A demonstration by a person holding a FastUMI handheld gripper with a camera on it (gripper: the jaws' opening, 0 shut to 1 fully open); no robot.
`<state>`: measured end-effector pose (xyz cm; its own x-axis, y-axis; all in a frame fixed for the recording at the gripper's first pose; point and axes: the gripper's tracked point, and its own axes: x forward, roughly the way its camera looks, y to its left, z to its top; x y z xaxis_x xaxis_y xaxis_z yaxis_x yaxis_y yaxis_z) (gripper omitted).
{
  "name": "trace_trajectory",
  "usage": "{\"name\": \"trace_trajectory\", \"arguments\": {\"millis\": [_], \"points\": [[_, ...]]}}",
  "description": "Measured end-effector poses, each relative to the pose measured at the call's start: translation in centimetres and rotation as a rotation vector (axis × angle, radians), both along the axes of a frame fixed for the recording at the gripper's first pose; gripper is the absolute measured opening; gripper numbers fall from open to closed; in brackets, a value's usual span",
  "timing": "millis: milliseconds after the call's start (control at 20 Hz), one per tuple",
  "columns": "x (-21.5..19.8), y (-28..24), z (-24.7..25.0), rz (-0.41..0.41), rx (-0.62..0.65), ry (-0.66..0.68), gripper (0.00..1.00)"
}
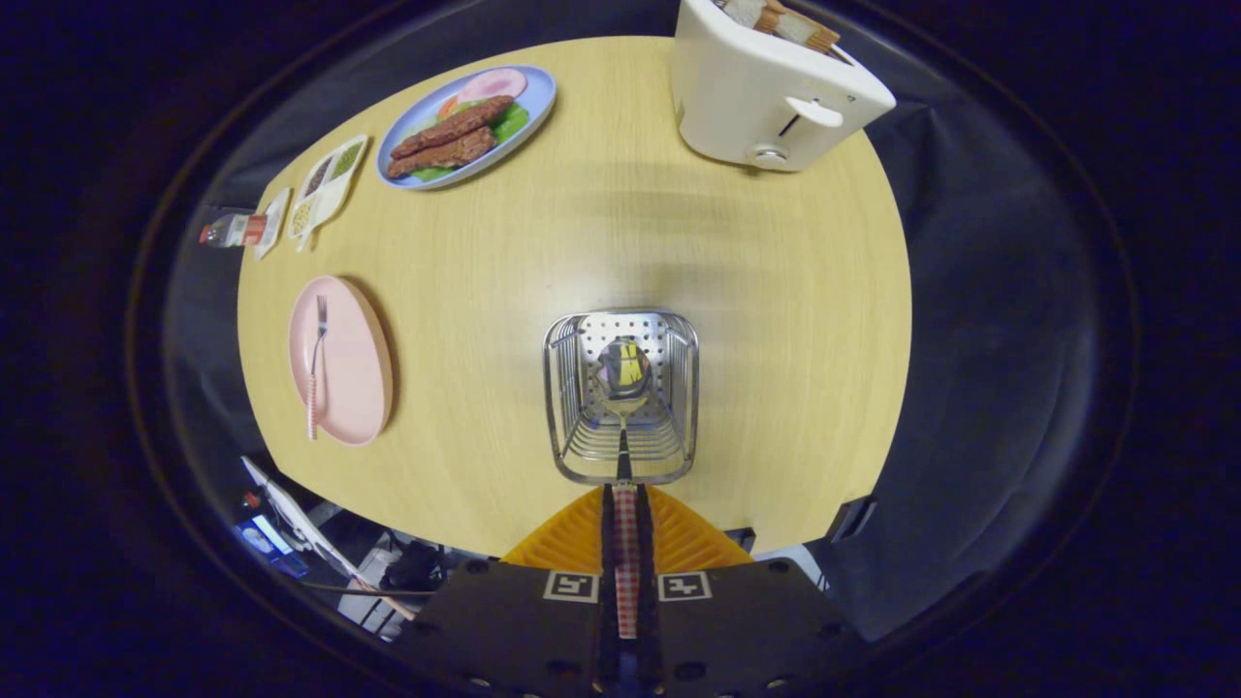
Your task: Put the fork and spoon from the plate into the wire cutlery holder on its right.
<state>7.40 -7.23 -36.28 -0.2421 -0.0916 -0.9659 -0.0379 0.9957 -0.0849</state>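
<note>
The gripper [625,523] is clamped on the spoon [623,388]: both orange fingers press flat against its checked handle, which runs straight along the gap between them. The spoon points forward, bowl first, so that it can go into the holder [620,396] without turning. Its bowl hangs over the holder's open top, or just inside it; depth cannot be judged from this view. The holder stands upright on the table [756,320], directly ahead of the fingers, mouth facing the gripper, so the approach is lined up on its centre.

The fork [316,364] lies on the pink plate [354,388], well to the left of the holder, tines pointing away from the gripper. It is untouched.

Judgement: the spoon's placing is in hand and nearly done; the fork is yet to be fetched. Release too high risks the spoon striking the wire rim and tipping out.

A toaster [766,92] and a plate of food [465,126] stand at the far edge, clear of the work.
</note>
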Motion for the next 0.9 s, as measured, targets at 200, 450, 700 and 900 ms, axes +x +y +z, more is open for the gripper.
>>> {"name": "trace_trajectory", "arguments": {"millis": [200, 450, 700, 900], "points": [[0.5, 0.2, -0.1, -0.012, 0.011, -0.024, 0.10], [1.4, 1.4, 0.9, 0.023, 0.024, -0.128, 0.11], [2.5, 4.9, 2.5, 0.061, 0.022, -0.304, 0.32], [3.0, 8.7, 2.7, 0.052, 0.027, -0.394, 0.58]]}}
